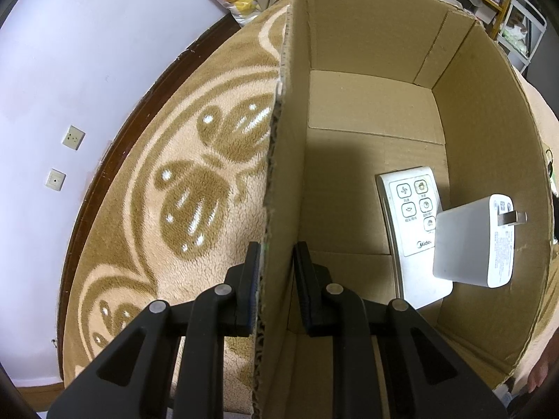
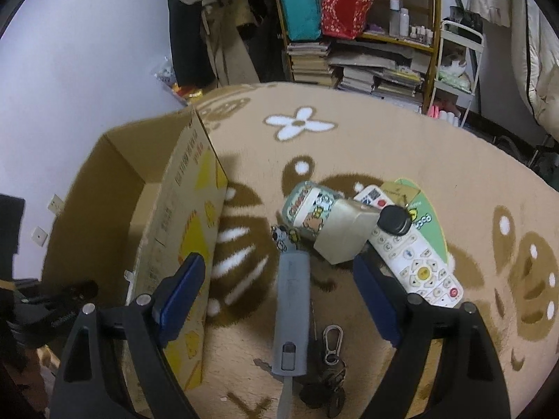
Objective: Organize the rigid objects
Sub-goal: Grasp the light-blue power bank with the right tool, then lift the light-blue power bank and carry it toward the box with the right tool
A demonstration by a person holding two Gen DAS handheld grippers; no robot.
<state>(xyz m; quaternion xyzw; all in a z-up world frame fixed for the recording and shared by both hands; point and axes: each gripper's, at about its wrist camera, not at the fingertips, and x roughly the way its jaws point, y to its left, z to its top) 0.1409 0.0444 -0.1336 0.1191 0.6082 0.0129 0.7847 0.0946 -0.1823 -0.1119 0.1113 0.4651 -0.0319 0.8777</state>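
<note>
Left gripper point(image 1: 277, 265): its fingers point(image 1: 251, 279) straddle the near-left wall of the cardboard box point(image 1: 367, 45), one outside and one inside, closed onto the wall's edge.
Right gripper point(image 2: 279, 279): fingers point(image 2: 183, 282) spread wide, holding nothing, hovering over the grey utility knife point(image 2: 291, 310).
Cardboard box: open-topped, standing on the patterned brown and beige blanket point(image 1: 195, 188); in the right wrist view it sits to the left of the loose items, with yellow print on its outer wall.
Inside the box: a white fan remote point(image 1: 408, 223) lies flat on the floor toward the right wall, buttons up; a white charger point(image 1: 468, 244) rests partly on its near end, its prongs pointing toward the right wall.
Utility knife: lies lengthwise between the right fingers, with a cartoon charm point(image 2: 283, 237) at its far end.
Keys: a key bunch with a carabiner point(image 2: 330, 352) lies just right of the knife's near end.
Far cluster: a pale box point(image 2: 344, 234) leans against a small sticker-covered case point(image 2: 307, 209); a black round cap point(image 2: 394, 220) sits by the box's right end.
White TV remote point(image 2: 415, 258): lies to the right, on top of a green card point(image 2: 429, 220), beside the right finger.
Background: shelves point(image 2: 367, 35) with stacked books and bags stand at the far side of the room.
</note>
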